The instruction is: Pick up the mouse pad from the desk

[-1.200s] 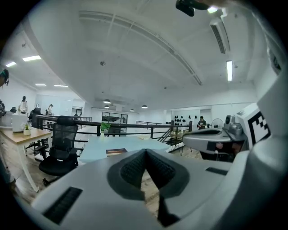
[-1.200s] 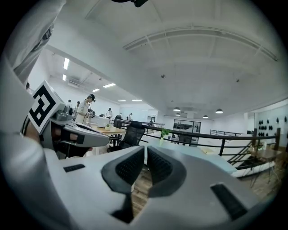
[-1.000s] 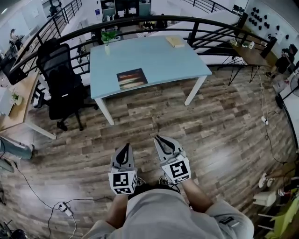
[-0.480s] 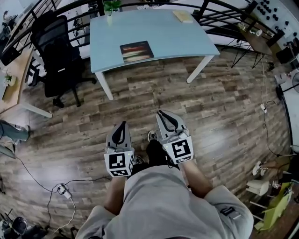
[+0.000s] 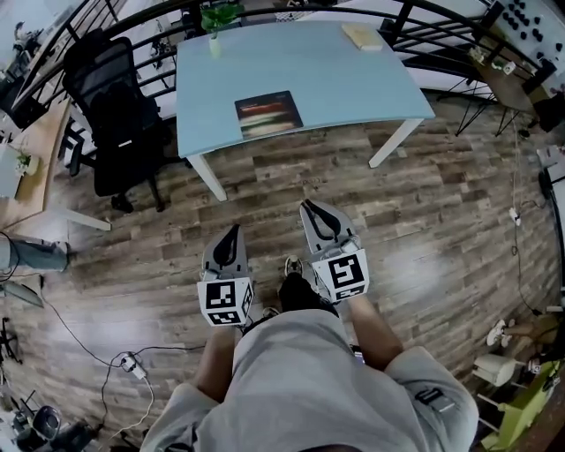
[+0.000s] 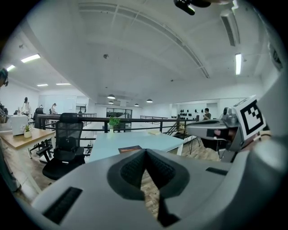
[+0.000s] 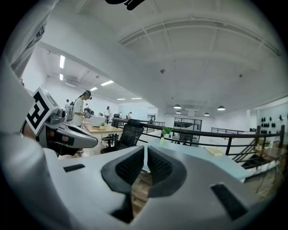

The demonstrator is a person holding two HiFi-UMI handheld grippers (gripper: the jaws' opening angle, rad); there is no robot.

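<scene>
Green plant point(image 5: 220, 14) in vase point(image 5: 215, 46) on desk point(image 5: 353, 79)

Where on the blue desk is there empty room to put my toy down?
The biggest bare patch on the desk is its right half, between the mouse pad and the tan notepad. A smaller strip lies between the mouse pad and the potted plant. The left side is tighter: the black chair stands close by.

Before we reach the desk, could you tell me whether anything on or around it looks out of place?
Nothing stands out. The mouse pad lies flat on the blue desk, roughly square to its edge; the potted plant stands upright. A cable trails across the floor.
</scene>
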